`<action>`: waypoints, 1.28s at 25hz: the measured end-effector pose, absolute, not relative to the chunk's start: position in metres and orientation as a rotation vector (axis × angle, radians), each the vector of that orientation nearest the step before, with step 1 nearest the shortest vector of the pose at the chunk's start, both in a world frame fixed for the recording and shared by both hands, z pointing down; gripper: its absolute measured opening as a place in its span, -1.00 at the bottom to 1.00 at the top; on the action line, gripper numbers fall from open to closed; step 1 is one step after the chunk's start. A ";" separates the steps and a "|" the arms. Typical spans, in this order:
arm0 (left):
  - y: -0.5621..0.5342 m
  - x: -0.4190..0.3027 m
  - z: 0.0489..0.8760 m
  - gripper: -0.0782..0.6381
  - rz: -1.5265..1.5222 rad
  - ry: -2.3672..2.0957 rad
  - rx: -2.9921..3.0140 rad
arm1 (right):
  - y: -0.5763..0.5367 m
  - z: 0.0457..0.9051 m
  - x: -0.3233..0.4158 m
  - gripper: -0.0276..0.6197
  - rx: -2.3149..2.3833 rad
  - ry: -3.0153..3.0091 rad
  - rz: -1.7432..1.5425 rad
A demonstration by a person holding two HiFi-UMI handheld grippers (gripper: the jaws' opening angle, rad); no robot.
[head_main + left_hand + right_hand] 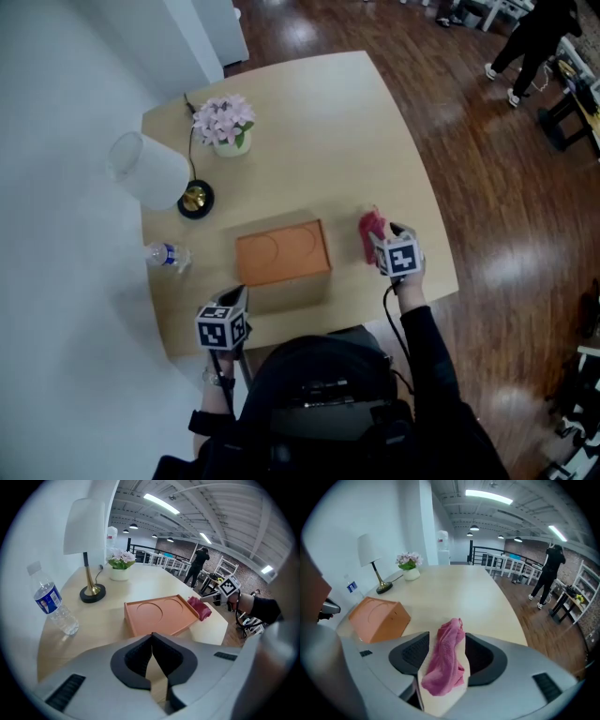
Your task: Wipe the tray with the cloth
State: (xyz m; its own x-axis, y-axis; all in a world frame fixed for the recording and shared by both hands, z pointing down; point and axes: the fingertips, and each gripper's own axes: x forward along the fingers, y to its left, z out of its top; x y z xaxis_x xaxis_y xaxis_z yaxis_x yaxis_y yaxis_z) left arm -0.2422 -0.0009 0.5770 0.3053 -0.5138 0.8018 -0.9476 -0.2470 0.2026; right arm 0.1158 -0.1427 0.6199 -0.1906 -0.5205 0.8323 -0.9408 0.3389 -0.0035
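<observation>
Light wooden surface (328,122) with rounded corners, set against a white wall. An orange rectangular tray (281,253) with two shallow round recesses lies flat on it and serves as the landmark. The crumpled pink cloth (371,234) sits on the surface just beside the tray's right short edge, with a narrow strip of bare wood between them. The right gripper (446,639) is on that same side of the tray, its jaws spread wide. The cloth lies in a loose heap on the surface between the jaws, and a gap shows at the left pad, so there is no squeeze on the fabric. The left gripper (151,637) is held off the tray's near left corner, over the surface's front edge. Its jaws are closed tip to tip with nothing in them. Left of the tray a clear plastic water bottle with a blue label (169,255) lies on its side. Beyond the tray's far left corner stands a lamp with a white shade and a black and brass base (150,171), and further back a white pot of pale pink flowers (225,122). A person in dark clothes (534,37) stands on the dark wooden floor (506,187), well away beyond the tray's far right side.
</observation>
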 end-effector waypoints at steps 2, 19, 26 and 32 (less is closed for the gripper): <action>-0.004 -0.245 0.575 -0.77 0.790 -1.300 1.901 | -0.136 0.591 0.108 -0.15 1.305 -1.887 0.665; 0.035 -0.237 0.590 -0.77 0.793 -1.164 2.016 | 0.009 0.588 -0.053 -0.89 0.862 -2.088 0.766; 0.043 -0.238 0.587 -0.77 0.790 -1.142 2.044 | 0.023 0.590 -0.064 -0.91 0.796 -2.089 0.710; 0.043 -0.242 0.586 -0.77 0.794 -1.150 2.052 | 0.024 0.593 -0.064 -0.91 0.808 -2.103 0.708</action>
State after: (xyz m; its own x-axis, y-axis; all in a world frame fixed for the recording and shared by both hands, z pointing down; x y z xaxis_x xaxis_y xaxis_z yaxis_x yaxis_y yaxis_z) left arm -0.2425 0.0434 0.5862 0.4328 -0.4895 0.7570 -0.8813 -0.4066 0.2409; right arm -0.0635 0.0239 0.5928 -0.5105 -0.3104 0.8019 -0.7324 0.6456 -0.2163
